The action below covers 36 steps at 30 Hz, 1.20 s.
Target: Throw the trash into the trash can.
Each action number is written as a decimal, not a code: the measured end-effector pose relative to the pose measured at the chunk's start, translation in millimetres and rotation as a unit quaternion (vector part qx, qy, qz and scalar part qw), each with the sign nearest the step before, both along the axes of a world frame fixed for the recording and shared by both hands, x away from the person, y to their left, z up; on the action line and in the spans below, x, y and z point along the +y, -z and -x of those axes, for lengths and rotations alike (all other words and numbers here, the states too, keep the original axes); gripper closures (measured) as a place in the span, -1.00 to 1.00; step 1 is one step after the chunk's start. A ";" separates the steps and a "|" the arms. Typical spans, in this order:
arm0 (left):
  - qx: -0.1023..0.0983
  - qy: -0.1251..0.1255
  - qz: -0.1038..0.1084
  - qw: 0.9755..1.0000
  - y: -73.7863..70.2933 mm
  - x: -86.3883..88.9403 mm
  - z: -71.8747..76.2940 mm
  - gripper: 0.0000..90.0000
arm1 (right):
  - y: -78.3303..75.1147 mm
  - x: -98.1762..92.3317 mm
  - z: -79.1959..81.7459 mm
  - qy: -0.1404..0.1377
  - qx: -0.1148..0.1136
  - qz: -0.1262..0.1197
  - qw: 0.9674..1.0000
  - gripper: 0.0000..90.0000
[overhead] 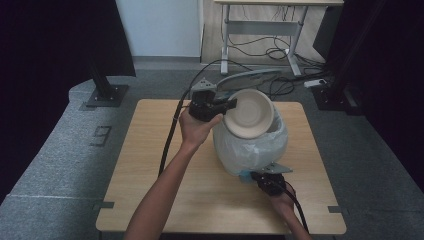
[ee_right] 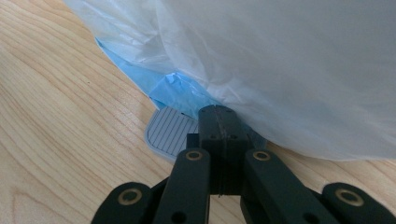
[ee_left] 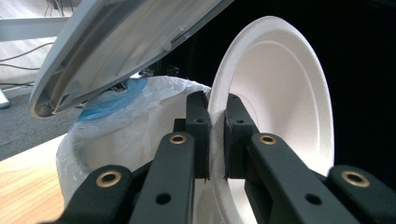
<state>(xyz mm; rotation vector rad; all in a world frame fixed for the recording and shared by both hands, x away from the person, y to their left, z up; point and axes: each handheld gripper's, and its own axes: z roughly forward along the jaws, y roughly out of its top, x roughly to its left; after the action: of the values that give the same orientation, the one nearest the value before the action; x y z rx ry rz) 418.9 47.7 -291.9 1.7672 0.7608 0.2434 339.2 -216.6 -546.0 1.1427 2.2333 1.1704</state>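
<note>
While the paper plate (overhead: 248, 114) stands nearly on edge above the mouth of the pedal bin (overhead: 250, 145), its rim is pinched between the jaws of the left gripper (overhead: 231, 104), whose pads (ee_left: 198, 135) press the rim from both sides in the left gripper view. Behind the plate, the grey lid (overhead: 249, 78) of the bin is tilted up and open, and a white liner bag (overhead: 235, 150) drapes over the bin's wall, with a blue bag (ee_left: 109, 100) showing beneath it at the rim. At the bin's foot, the right gripper (overhead: 261, 176) has its jaws pressed together with nothing between them, their tips resting on the ribbed grey pedal (ee_right: 170, 133). Bin and both grippers sit over a light wooden table (overhead: 150, 165), which stands on grey carpet (overhead: 55, 155).
</note>
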 end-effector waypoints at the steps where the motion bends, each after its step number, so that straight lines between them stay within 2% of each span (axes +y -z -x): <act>1: 0.000 -0.002 -0.001 1.000 0.3 -1.5 -1.5 0.86 | 0.0 0.0 0.0 0.000 0.000 0.000 1.000 0.99; 17: -0.020 -0.031 -0.010 0.999 6.6 -18.5 -16.7 0.84 | 0.2 -0.9 -0.5 -0.001 0.002 -0.003 1.000 0.99; 18: -0.018 -0.030 -0.010 0.999 7.3 -18.7 -17.7 0.66 | 0.2 -0.8 -0.4 -0.001 0.002 -0.003 1.000 0.99; 19: -0.018 -0.034 -0.010 0.999 8.1 -18.8 -18.1 0.58 | 0.2 -0.7 -0.4 -0.001 0.001 -0.003 1.000 0.99; 23: -0.031 -0.038 -0.015 0.999 9.5 -14.7 -13.8 0.51 | 0.0 -0.9 -0.1 -0.002 0.002 -0.002 1.000 0.99; 36: -0.032 -0.005 -0.015 0.999 8.6 0.9 2.9 0.35 | 0.0 -0.6 0.1 -0.001 0.001 -0.001 1.000 0.99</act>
<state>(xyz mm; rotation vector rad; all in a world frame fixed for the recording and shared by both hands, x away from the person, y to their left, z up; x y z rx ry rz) 416.0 48.6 -300.5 1.7764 0.7237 0.3179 339.1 -217.2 -546.0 1.1437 2.2353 1.1741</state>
